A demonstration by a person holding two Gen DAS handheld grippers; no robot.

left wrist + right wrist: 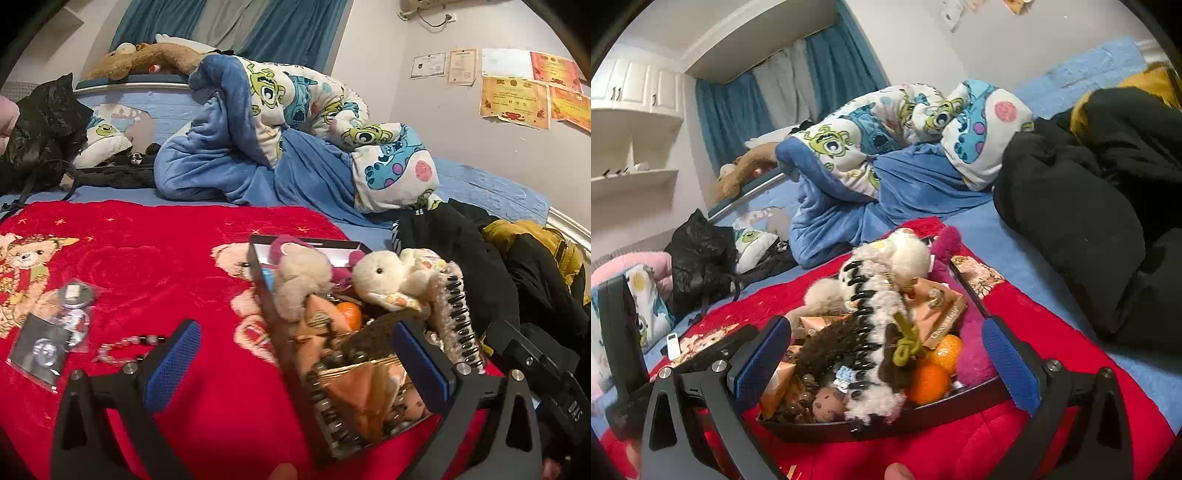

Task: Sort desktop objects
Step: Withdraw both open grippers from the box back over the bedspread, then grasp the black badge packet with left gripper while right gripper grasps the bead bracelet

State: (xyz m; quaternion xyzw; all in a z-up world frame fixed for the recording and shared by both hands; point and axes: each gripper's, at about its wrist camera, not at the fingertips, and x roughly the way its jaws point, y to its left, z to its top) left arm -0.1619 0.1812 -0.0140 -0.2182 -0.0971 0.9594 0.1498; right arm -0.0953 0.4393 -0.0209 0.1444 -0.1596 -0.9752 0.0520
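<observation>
Across the lower half of the left wrist view, the left gripper (293, 365) is hanging with its blue-padded jaws spread wide, gripping nothing. A dark tray (258, 266) is sitting right of centre on the red blanket (155, 258), piled with a white plush rabbit (388, 277), a cream plush toy (299, 280), an orange (351, 314) and a fuzzy hair claw (458, 317). The right pad is overlapping the tray's near end; the left pad is lying over bare blanket. At lower left a bead bracelet (125, 347) and a few bagged badges (55, 332) are resting on the blanket, apart from the tray. A cartoon-print quilt (295, 122) is heaped in the upper centre.

In the lower half of the right wrist view, the right gripper (886, 365) is likewise standing wide open and empty, its pads flanking the tray (923, 417), which is filling the centre of the frame. Two oranges (934, 373) are lying at its lower right beside a magenta plush (971, 354), and the black-toothed hair claw (871, 332) is running across the pile. A black coat (1089, 206) is lying at right
</observation>
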